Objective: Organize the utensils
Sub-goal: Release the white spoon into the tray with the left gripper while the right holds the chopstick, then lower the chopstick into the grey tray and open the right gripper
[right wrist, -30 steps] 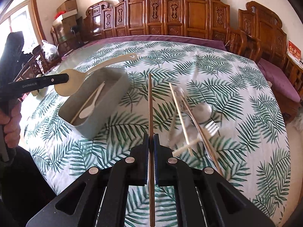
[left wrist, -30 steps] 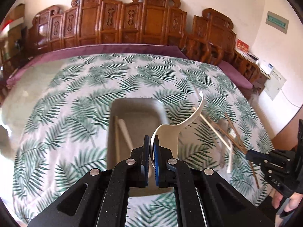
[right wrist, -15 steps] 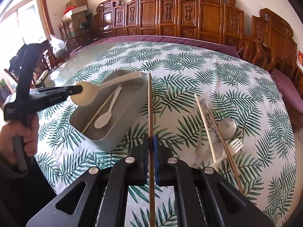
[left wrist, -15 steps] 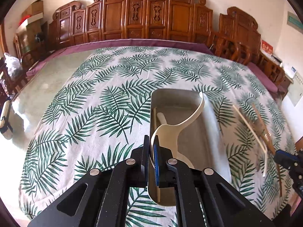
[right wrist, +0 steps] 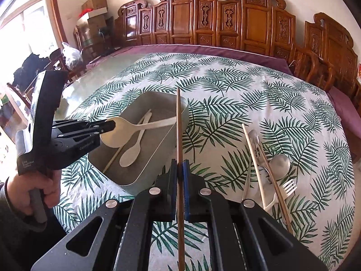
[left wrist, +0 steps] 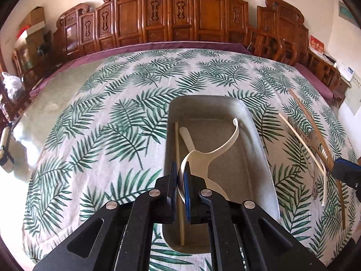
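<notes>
A grey tray point(left wrist: 259, 140) lies on the leaf-print cloth, holding a small white spoon point(right wrist: 133, 151) and a pale chopstick point(left wrist: 178, 158). My left gripper point(left wrist: 180, 176) is shut on the bowl of a large cream spoon point(left wrist: 203, 158), held just above the tray with its curved handle pointing away. From the right wrist view, the left gripper point(right wrist: 108, 125) and the large spoon point(right wrist: 121, 133) hang over the tray's point(right wrist: 144, 178) near left part. My right gripper point(right wrist: 180, 169) is shut on a brown chopstick point(right wrist: 179, 124), whose tip reaches over the tray's right rim.
Loose utensils lie right of the tray: a pale chopstick point(right wrist: 255, 158), a brown chopstick, a metal spoon point(right wrist: 279, 164) and a white fork point(right wrist: 288, 187). A person's hand point(right wrist: 33, 185) grips the left tool's handle. Carved wooden chairs point(left wrist: 203, 18) ring the table's far edge.
My left gripper has sunk with the large spoon, now low over the tray. My right gripper has carried the brown chopstick leftward, so its tip now crosses the tray's rim.
</notes>
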Action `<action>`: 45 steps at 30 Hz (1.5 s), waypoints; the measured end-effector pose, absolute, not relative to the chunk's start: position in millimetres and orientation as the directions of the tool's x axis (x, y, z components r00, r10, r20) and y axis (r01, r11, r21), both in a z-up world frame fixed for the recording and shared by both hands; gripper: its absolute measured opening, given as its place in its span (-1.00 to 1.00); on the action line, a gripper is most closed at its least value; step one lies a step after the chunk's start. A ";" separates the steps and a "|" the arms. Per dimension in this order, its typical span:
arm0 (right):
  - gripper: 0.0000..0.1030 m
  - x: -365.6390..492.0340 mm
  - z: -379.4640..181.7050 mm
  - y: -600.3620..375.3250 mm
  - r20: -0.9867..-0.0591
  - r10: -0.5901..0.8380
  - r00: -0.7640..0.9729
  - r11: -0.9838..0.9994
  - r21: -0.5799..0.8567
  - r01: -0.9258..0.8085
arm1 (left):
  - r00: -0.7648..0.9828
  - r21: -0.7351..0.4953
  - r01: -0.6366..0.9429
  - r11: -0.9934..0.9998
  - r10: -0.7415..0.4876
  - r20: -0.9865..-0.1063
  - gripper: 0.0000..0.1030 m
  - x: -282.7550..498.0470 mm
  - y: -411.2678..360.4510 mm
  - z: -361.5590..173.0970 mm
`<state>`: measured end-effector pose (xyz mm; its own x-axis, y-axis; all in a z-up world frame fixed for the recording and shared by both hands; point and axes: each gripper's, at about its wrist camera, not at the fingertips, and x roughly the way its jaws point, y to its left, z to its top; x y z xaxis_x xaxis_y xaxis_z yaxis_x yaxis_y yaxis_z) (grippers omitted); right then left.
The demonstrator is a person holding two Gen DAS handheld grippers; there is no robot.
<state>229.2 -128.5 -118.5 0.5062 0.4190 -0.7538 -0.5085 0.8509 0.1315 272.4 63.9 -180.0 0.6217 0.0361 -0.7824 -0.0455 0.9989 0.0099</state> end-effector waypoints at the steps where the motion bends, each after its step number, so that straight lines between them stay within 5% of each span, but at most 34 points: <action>1: -0.88 229.6 -118.7 -126.8 -0.755 0.419 0.504 0.850 0.131 -0.510 | 0.621 0.007 -0.039 0.999 0.029 -0.783 -0.91 272.5 63.1 -180.5; 6: -0.88 233.5 -119.4 -121.4 -0.757 0.419 0.501 0.849 0.132 -0.512 | 0.621 0.007 0.002 1.000 0.005 -0.783 -0.90 270.2 54.5 -180.9; 18: -0.88 242.9 -114.8 -101.5 -0.748 0.440 0.497 0.843 0.152 -0.517 | 0.643 -0.055 0.044 0.997 -0.071 -0.762 -0.39 261.9 65.1 -167.2; 34: -0.88 265.6 -108.4 -63.0 -0.720 0.504 0.478 0.819 0.222 -0.529 | 0.716 -0.092 -0.059 0.994 -0.022 -0.697 0.73 260.0 118.5 -142.3; 45: -0.88 286.4 -121.4 -41.1 -0.707 0.532 0.466 0.818 0.286 -0.500 | 0.731 -0.140 -0.098 0.985 -0.024 -0.681 0.79 260.8 144.0 -137.1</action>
<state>286.4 -41.1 -121.4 0.4663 0.5323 -0.7065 -0.4996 0.8176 0.2862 260.8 144.0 -137.1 0.7315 -0.0238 -0.6815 -0.0980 0.9853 -0.1397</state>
